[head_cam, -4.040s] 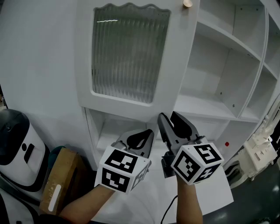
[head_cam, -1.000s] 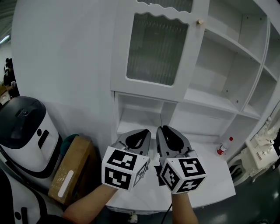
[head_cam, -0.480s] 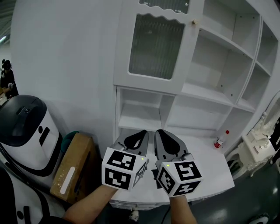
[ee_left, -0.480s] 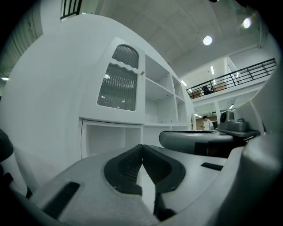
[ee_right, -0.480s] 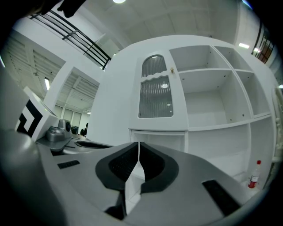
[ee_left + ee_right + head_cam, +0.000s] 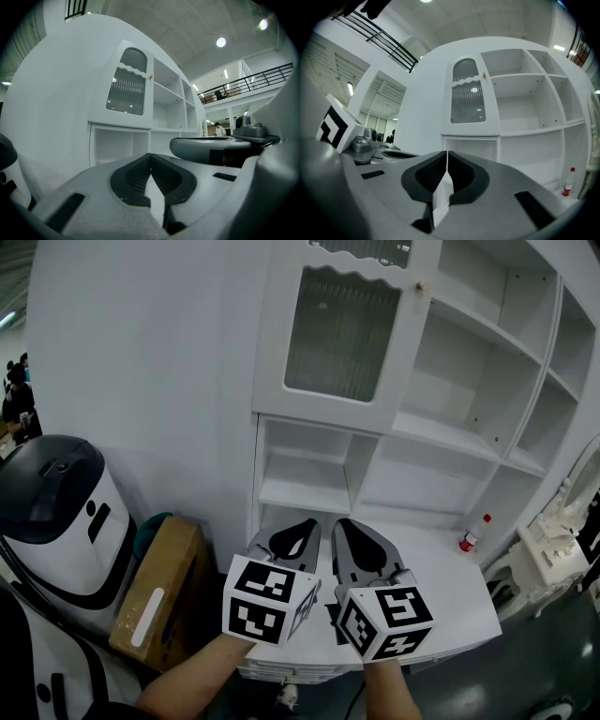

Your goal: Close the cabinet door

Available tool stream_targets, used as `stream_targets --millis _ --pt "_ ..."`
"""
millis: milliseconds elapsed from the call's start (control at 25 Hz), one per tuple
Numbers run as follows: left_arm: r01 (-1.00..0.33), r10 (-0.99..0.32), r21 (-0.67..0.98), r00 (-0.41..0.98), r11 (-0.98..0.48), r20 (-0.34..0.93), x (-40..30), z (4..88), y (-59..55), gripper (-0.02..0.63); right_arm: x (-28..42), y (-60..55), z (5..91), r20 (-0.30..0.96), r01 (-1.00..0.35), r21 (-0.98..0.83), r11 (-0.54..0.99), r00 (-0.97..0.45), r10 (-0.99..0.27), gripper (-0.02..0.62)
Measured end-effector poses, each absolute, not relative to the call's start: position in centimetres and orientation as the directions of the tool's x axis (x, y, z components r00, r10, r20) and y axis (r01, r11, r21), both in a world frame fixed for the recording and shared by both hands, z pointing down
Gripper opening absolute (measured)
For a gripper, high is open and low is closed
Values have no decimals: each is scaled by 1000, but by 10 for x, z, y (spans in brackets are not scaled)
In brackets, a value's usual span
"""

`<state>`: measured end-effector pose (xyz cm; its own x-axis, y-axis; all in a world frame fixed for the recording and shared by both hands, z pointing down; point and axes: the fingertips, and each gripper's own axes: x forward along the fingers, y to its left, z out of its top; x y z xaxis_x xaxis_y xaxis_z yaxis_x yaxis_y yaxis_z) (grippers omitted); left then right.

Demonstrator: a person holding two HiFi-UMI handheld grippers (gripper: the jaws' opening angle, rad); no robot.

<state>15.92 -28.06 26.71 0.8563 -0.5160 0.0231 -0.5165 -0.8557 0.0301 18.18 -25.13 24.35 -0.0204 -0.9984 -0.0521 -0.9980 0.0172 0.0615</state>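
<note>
The white cabinet door (image 6: 342,334) with ribbed glass and a small round knob (image 6: 419,284) lies flat against the cabinet front, at the upper left of the shelving. Both grippers hover side by side well in front of it, over the counter, and touch nothing. My left gripper (image 6: 292,526) is shut with nothing in it, and my right gripper (image 6: 358,526) is shut and empty too. The left gripper view has the door (image 6: 126,91) far beyond the closed jaw tips (image 6: 150,154). In the right gripper view the door (image 6: 467,101) stands above the closed tips (image 6: 446,152).
Open white shelves (image 6: 469,381) fill the cabinet to the right of the door. A red-capped bottle (image 6: 472,535) stands on the white counter (image 6: 450,596). A white and black machine (image 6: 52,512) and a cardboard box (image 6: 159,601) stand on the floor at left.
Both grippers have drawn back and a little down from the cabinet, which now looks farther off. The right gripper's jaws have come together.
</note>
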Motion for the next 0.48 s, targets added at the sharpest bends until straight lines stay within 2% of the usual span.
stream_targets --millis 480 --pt "-520 -520 23 854 -854 16 152 263 -279 12 177 -250 245 -45 -998 67 17 -20 -999 25"
